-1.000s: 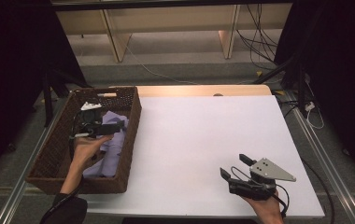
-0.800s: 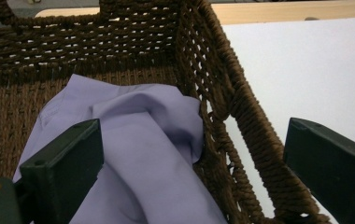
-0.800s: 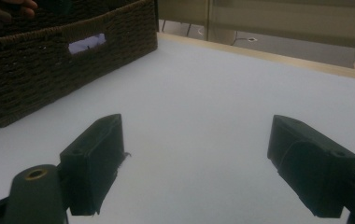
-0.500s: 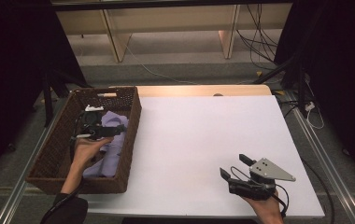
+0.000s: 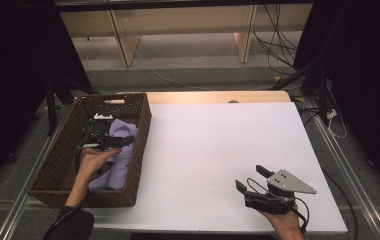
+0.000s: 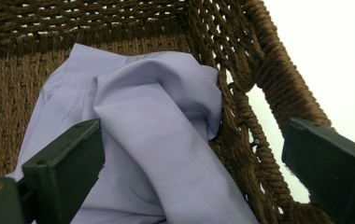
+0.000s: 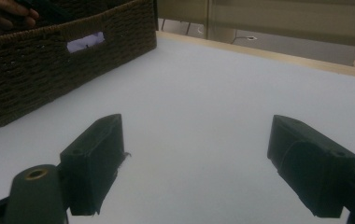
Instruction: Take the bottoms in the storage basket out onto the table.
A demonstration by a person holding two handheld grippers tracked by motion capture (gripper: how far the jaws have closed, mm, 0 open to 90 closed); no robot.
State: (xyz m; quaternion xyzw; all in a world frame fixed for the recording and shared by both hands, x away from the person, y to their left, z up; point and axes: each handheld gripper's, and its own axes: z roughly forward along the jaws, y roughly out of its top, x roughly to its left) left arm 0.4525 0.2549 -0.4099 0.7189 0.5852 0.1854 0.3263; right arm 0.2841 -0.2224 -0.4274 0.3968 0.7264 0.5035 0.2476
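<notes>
A brown wicker basket (image 5: 140, 145) stands on the left of the white table (image 5: 218, 135). A lavender cloth (image 5: 120, 160) lies crumpled inside it, against the right wall. My left gripper (image 5: 120, 138) is down in the basket, open, just above the cloth (image 6: 166, 121), with its jaws wide apart. One jaw is over the cloth and the other is near the basket's wall (image 6: 259, 70). My right gripper (image 5: 252, 178) rests near the front right of the table, open and holding nothing. Its jaws (image 7: 196, 123) point over bare tabletop toward the basket (image 7: 63, 51).
The table's far edge shows a wooden strip (image 5: 213, 96). Beyond it, cables (image 5: 273, 45) run over the floor between shelf legs. Metal rails (image 5: 348, 180) run along both sides of the table. A broad stretch of tabletop lies between the basket and the right gripper.
The left hand and gripper have shifted slightly over the cloth inside the basket. The right gripper has stayed where it was.
</notes>
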